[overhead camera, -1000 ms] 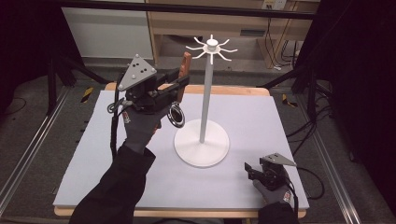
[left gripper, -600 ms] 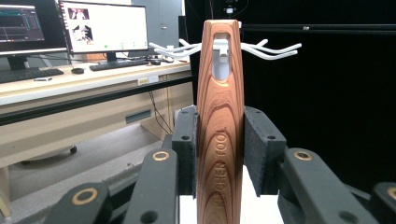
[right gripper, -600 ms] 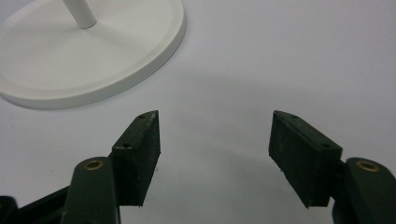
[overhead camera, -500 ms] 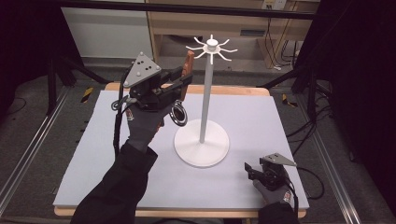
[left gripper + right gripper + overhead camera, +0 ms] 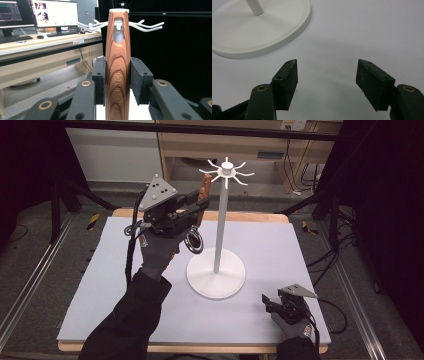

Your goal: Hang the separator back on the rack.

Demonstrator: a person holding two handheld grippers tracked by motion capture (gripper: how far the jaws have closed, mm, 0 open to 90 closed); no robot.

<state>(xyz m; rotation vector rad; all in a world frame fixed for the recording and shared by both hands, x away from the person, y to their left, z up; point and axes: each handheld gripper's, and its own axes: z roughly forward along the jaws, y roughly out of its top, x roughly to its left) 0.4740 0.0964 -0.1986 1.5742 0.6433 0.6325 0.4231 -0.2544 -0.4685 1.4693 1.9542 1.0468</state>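
A wooden-handled kitchen tool [image 5: 203,194] is clamped in my left gripper [image 5: 194,206], handle end up, its metal ring [image 5: 195,242] hanging below. The tool is raised beside the white stand's pole [image 5: 219,225], just left of the hook crown [image 5: 226,170]. In the left gripper view the handle [image 5: 118,80] stands upright between the pads, and its hanging slot [image 5: 118,33] lines up with the white hooks [image 5: 147,25] behind it. My right gripper [image 5: 265,301] rests open on the mat at the front right, with nothing between its fingers [image 5: 286,82].
The stand's round base [image 5: 216,279] sits mid-table on a pale mat [image 5: 100,285]; its edge [image 5: 274,42] lies just ahead of the right gripper. A desk with monitors [image 5: 55,12] stands beyond the table.
My left gripper has risen a little and shifted right with the tool, bringing the handle top closer to the hooks. The right gripper has stayed still.
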